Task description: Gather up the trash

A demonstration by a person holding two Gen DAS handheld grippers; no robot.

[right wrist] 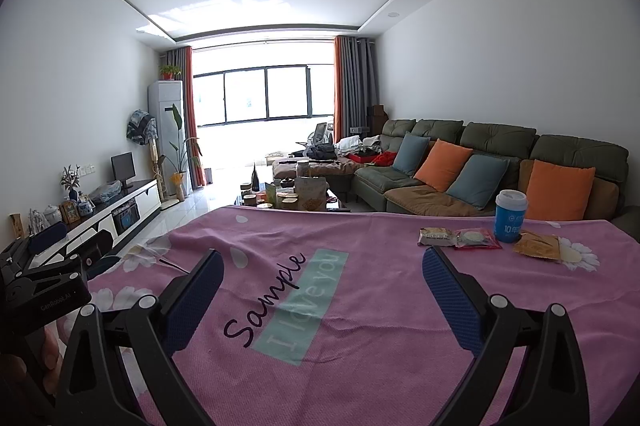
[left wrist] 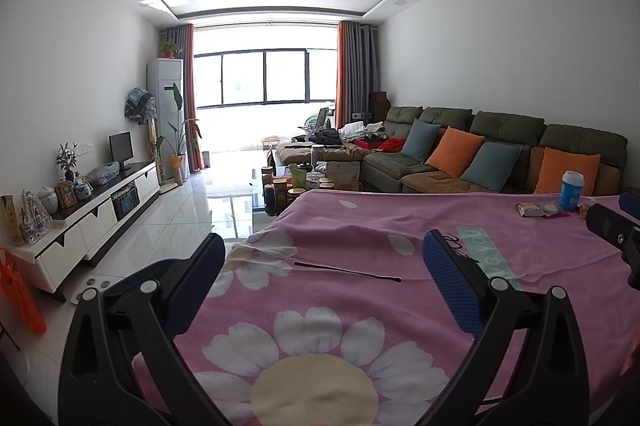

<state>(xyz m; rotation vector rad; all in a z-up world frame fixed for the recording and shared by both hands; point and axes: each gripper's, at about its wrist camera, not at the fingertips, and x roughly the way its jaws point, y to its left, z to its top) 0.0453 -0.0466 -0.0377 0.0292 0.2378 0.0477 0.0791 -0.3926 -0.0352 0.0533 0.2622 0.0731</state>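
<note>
The trash lies at the far right of a table covered by a pink daisy cloth (right wrist: 360, 306): a blue paper cup (right wrist: 511, 221) with a white lid, a grey-brown snack wrapper (right wrist: 437, 237), a red-edged clear wrapper (right wrist: 477, 239) and a tan wrapper (right wrist: 537, 245). The cup (left wrist: 571, 191) and wrappers (left wrist: 538, 210) also show in the left wrist view. A thin black stick (left wrist: 347, 271) lies on the cloth ahead of my left gripper (left wrist: 324, 256), which is open and empty. My right gripper (right wrist: 323, 268) is open and empty, well short of the wrappers.
A dark green sofa (right wrist: 500, 162) with orange and blue cushions runs behind the table on the right. A glass coffee table (right wrist: 292, 196) crowded with jars and boxes stands beyond the far edge. A white TV cabinet (left wrist: 100, 210) lines the left wall. An orange bag (left wrist: 18, 290) hangs at the left.
</note>
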